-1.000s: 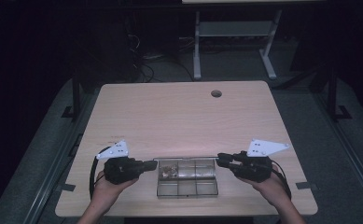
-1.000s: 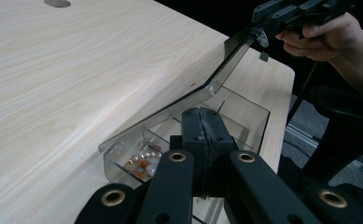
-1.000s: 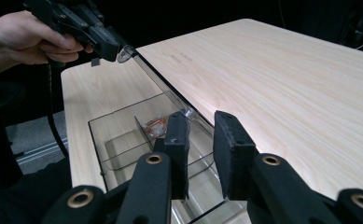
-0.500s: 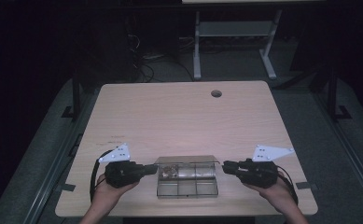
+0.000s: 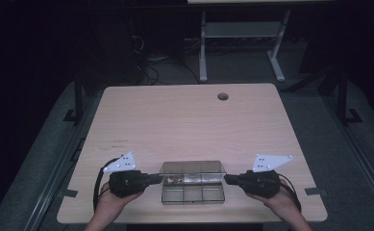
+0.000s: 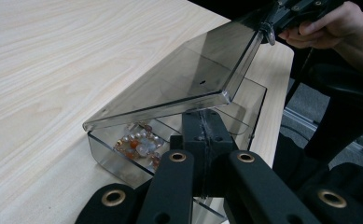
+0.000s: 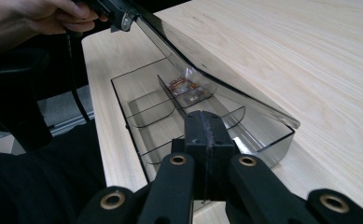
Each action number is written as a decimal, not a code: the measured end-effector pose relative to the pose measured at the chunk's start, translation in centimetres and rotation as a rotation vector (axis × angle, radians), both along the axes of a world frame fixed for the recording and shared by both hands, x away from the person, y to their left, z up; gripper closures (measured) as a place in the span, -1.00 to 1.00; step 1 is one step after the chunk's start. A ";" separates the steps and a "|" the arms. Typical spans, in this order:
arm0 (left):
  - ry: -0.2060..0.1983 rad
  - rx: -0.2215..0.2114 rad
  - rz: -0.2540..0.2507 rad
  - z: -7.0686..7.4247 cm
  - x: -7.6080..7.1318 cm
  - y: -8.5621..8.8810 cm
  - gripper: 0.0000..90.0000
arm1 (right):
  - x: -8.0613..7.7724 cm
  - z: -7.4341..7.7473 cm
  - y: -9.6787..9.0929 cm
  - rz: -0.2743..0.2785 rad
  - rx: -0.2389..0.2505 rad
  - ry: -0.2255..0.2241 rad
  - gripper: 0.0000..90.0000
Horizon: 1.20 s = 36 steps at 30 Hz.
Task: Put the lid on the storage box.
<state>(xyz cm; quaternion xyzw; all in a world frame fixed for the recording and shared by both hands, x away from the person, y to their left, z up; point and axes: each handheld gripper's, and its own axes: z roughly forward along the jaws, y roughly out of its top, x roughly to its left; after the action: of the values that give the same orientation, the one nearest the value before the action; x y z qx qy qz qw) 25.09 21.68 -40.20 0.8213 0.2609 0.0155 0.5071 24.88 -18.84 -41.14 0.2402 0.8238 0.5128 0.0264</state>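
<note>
A smoky clear compartment box (image 5: 193, 195) lies near the table's front edge, its hinged lid (image 5: 193, 167) tilted up at the front. Several small orange and white beads (image 6: 139, 144) fill its back left compartment. My left gripper (image 5: 158, 177) is shut, its tip (image 6: 202, 119) under the lid's left front corner. My right gripper (image 5: 227, 179) has just been closing and is shut with nothing seen between its jaws; its tip (image 7: 205, 119) is at the lid's right front corner. Each gripper view also shows the other gripper touching the lid's far corner: right gripper (image 6: 268, 33), left gripper (image 7: 123, 16).
The light wooden table (image 5: 184, 125) has a round cable hole (image 5: 222, 96) at its back right. Behind it stand a white metal frame (image 5: 242, 29) and loose cables (image 5: 151, 62) on the dark floor. The box's other compartments (image 7: 151, 112) hold nothing.
The lid's front edge stands higher than a second ago. Both grippers have slid slightly toward the table's front edge, their tips staying at the box's ends.
</note>
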 end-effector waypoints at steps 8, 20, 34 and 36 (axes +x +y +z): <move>0.011 0.014 -0.018 -0.4 -0.1 0.0 0.99 | 0.0 -0.4 0.1 0.024 -0.013 0.003 0.99; 0.008 0.039 -0.031 -0.7 -0.3 0.0 0.99 | -0.2 -0.5 0.3 0.043 -0.010 0.000 0.99; 0.018 0.067 -0.056 -1.2 -0.3 -0.3 0.99 | -0.3 -0.9 0.3 0.059 -0.022 0.000 0.99; 0.022 0.073 -0.059 -1.2 -0.3 -0.2 0.99 | -0.3 -1.0 0.3 0.061 -0.028 0.000 0.99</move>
<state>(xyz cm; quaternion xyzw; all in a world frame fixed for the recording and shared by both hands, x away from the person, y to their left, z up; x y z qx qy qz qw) 24.83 21.44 -41.43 0.8468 0.2414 0.0008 0.4740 24.58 -18.58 -42.15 0.2142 0.8379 0.5019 0.0142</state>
